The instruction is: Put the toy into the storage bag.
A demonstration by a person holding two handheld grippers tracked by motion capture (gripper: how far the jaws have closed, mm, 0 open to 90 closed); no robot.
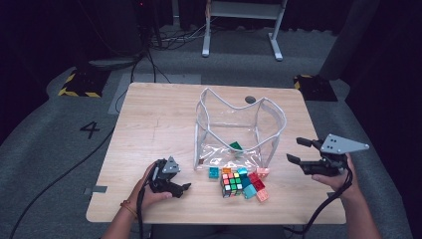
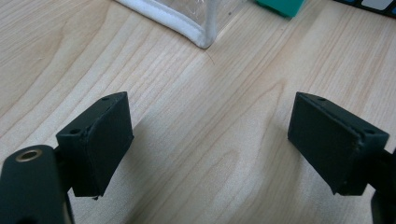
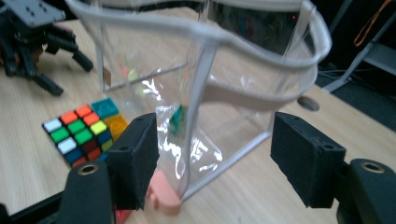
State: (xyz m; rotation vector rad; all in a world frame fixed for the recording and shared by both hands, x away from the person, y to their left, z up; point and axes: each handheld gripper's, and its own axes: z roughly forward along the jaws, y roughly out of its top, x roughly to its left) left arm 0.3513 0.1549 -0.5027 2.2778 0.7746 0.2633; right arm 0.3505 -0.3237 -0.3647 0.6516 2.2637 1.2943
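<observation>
Currently approaching bag (image 1: 239,124) corner from frame right, right gripper (image 1: 298,149) spread, empty; left gripper (image 1: 185,188) spread, resting lower left.

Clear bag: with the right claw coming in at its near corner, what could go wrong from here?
The right claw is open, its jaws either side of the clear bag's corner seam. The soft walls may buckle or tip if pushed. A pink brick lies against that corner and could get nudged or pinched.
</observation>
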